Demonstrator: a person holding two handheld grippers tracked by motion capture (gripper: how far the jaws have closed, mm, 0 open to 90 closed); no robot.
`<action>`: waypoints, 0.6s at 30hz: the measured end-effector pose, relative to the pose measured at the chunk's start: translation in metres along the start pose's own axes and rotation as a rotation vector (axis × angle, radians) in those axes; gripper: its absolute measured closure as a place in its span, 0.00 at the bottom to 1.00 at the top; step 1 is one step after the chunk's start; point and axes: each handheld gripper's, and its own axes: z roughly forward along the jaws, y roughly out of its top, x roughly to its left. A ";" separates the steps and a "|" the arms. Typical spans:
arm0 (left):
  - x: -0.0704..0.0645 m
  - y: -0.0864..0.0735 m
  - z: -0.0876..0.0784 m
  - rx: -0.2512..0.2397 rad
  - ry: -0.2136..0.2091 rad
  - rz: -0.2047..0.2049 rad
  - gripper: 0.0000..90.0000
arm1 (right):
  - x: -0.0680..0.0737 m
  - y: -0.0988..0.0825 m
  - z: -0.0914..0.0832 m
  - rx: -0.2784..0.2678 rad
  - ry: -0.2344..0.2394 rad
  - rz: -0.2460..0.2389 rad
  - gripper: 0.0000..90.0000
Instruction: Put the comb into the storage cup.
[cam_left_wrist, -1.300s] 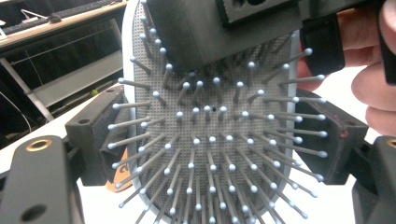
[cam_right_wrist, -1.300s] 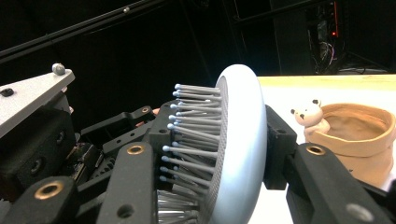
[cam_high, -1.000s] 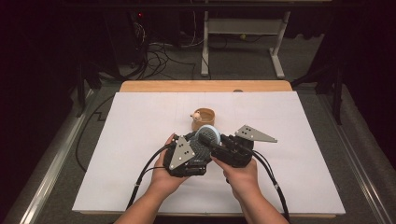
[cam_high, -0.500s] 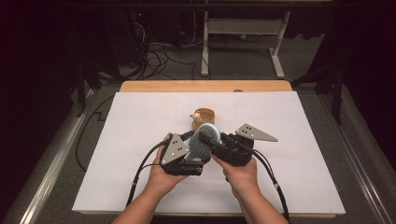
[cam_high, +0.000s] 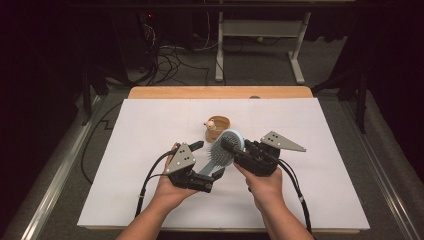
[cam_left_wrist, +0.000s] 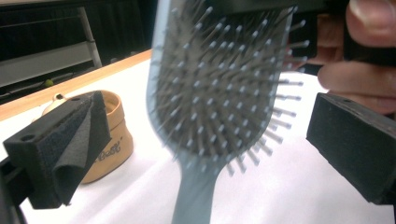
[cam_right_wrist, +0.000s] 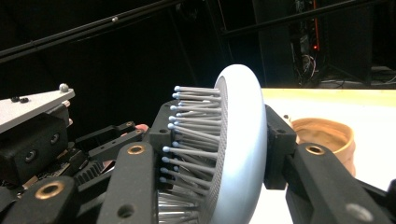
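Evidently mid-handover: right gripper (cam_high: 231, 146) clamps the hairbrush (cam_high: 226, 150) head; left gripper (cam_high: 206, 161), jaws just opening, has apparently released the handle; placement remains

In your left claw view, the hairbrush (cam_left_wrist: 219, 93) runs off both the top and bottom edges, so you can't see the end of its handle, and its near bristles are blurred. The small print on the tan pouch (cam_left_wrist: 112, 144) is too soft to read, and the left pad hides part of it. In your right claw view, the brush head covers the right claw's (cam_right_wrist: 219, 154) pads, and the picture's edge cuts the brush off below.
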 end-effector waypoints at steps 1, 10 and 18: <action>0.001 0.000 -0.001 0.003 0.001 0.002 0.01 | -0.001 0.000 -0.001 -0.003 -0.004 0.001 0.65; 0.018 0.005 -0.021 -0.012 0.031 -0.003 0.01 | -0.008 0.003 -0.015 -0.037 -0.020 -0.006 0.65; 0.037 0.004 -0.044 -0.064 0.087 -0.006 0.01 | -0.013 0.004 -0.031 -0.071 -0.039 -0.031 0.65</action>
